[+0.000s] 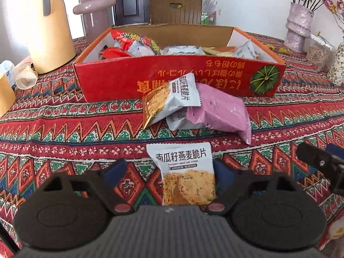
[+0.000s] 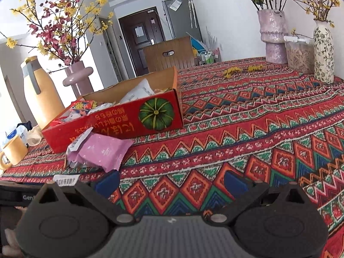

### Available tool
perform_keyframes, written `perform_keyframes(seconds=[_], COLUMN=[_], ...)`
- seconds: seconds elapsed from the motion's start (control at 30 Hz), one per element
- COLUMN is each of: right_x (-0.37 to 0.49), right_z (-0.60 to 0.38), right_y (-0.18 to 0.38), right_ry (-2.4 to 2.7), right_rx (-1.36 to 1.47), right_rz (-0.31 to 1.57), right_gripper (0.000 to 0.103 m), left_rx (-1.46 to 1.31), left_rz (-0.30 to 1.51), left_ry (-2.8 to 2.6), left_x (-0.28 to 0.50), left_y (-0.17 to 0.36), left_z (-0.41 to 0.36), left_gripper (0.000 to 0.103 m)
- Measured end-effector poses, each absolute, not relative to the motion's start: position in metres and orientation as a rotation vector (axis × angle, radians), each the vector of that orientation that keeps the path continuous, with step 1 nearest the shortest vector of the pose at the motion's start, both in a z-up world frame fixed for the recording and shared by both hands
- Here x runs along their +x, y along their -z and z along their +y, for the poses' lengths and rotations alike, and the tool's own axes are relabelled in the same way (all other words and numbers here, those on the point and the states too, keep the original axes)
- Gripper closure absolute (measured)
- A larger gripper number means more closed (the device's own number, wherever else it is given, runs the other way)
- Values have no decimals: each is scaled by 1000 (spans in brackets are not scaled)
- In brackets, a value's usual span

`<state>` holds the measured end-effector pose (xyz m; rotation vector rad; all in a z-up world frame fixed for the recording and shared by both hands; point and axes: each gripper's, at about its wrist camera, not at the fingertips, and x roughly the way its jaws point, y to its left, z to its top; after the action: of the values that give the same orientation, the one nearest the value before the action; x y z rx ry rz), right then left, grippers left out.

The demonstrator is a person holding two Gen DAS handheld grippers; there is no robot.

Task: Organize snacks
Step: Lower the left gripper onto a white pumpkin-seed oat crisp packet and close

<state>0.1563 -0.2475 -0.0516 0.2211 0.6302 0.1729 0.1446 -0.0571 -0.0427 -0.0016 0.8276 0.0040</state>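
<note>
- A pumpkin seed oat crisps packet (image 1: 186,173) lies flat on the worktop (image 1: 64,129), its long axis running from the left gripper (image 1: 169,172) toward the red box (image 1: 178,79), printed title end farthest from the camera.
- The packet sits between the left jaws; the right pad (image 1: 223,173) is at its edge, the left pad (image 1: 115,172) stands apart, so the jaws are released.
- Just beyond, a tilted second oat packet (image 1: 172,99) leans on a pink packet (image 1: 219,111), with a third packet (image 1: 178,121) under them, all against the box front.
- The box holds more snacks (image 1: 133,43).
- The right gripper (image 2: 172,185) hovers over bare cloth, jaws released and empty.
</note>
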Motion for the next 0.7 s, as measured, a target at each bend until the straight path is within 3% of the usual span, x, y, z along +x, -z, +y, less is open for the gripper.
perform_keyframes(seconds=[0.1, 0.13, 0.7], right_x=[156, 155, 165], right_z=[-245, -244, -206], right_y=[52, 52, 45], right_ry=[-175, -175, -230], right_rx=[219, 218, 141], right_rz=[636, 637, 660], right_gripper=[0, 0, 0], left_rx=[5, 5, -39], left_rz=[804, 799, 629], left_ry=[7, 13, -42], left_x=[140, 139, 137], left_y=[40, 40, 15], left_z=[-57, -56, 0], left_gripper=[50, 51, 54])
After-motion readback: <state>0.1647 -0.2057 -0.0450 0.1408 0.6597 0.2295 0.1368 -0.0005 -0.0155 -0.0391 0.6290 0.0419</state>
